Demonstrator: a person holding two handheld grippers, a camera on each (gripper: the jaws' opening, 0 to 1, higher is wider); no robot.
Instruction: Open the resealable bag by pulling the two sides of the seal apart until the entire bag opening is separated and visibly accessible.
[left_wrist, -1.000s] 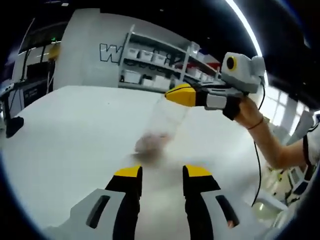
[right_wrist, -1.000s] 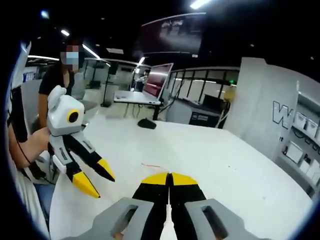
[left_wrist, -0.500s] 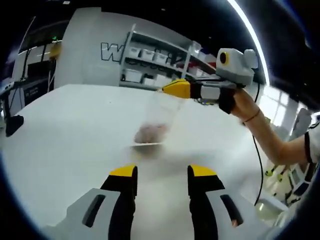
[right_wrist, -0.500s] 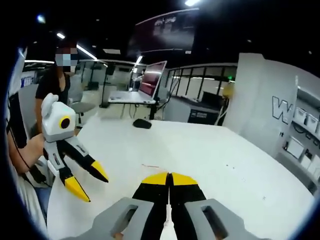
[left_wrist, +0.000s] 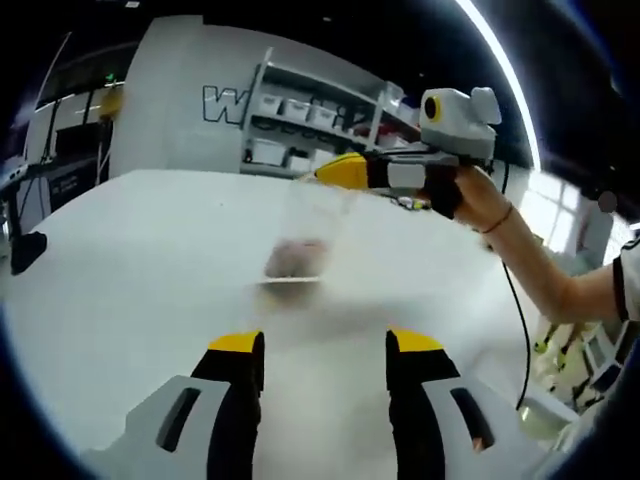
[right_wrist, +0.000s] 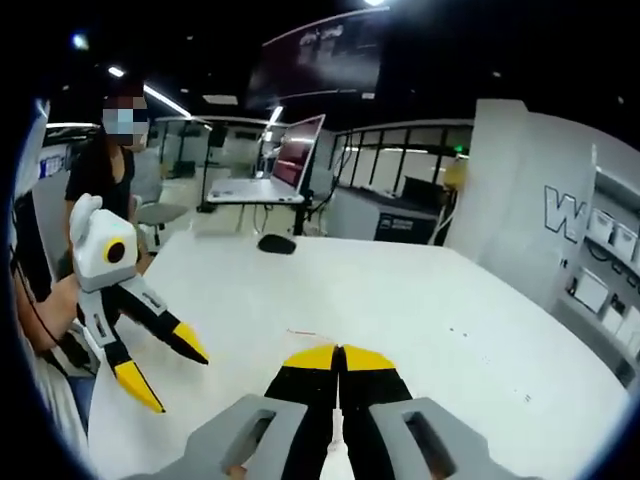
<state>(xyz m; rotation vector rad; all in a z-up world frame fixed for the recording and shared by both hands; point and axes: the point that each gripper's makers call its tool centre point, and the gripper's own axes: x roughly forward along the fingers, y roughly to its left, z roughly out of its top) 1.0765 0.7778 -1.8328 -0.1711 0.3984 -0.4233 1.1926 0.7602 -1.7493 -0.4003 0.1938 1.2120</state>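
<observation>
hanging from the pinched-shut right gripper, the clear plastic resealable bag looks unopened; left gripper spread wide, empty.

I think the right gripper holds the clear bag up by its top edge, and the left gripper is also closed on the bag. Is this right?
Not quite. The right gripper does hold the clear bag up by its top edge, but the left gripper is not closed on it: the left gripper view shows its jaws apart, short of the bag, with nothing between them.
</observation>
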